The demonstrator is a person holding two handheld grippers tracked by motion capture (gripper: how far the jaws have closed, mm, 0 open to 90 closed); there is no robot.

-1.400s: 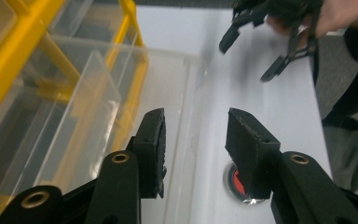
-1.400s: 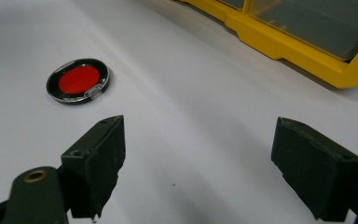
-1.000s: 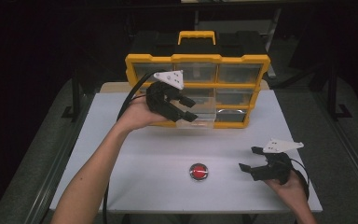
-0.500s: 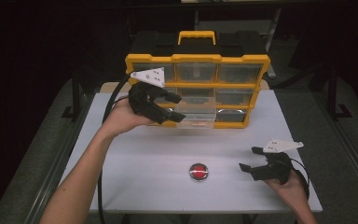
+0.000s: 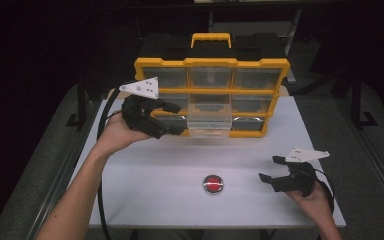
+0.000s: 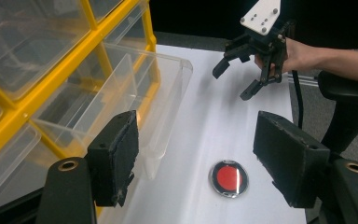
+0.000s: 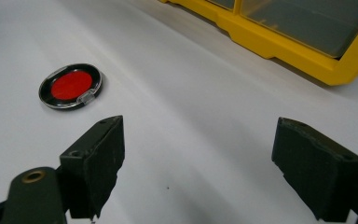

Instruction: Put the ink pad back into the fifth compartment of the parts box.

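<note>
**Open drawer, two spread grippers and a red disc on a white table**

In the high view the organizer is standing at upper centre, its rear black part fading into a dark room where little is showing beyond metal frame legs. The contents of its compartments are too dim to make out. One clear drawer is sticking out of the middle column toward the viewer; in the left gripper view its far end is running out of frame at the left edge.

The left gripper is hovering at centre left, just beside the drawer's left side, its lower jaw overlapping the organizer's front. Its jaws have just been opening and are standing wide apart with nothing between them; the near pad is lying close to the drawer wall, and whether it touches cannot be told.

The right gripper is resting at lower right, jaws spread and holding nothing.

The red disc is lying flat at lower centre, well apart from both grippers.

The white table is offering open surface across its lower half; grey floor is bordering both side edges.
</note>
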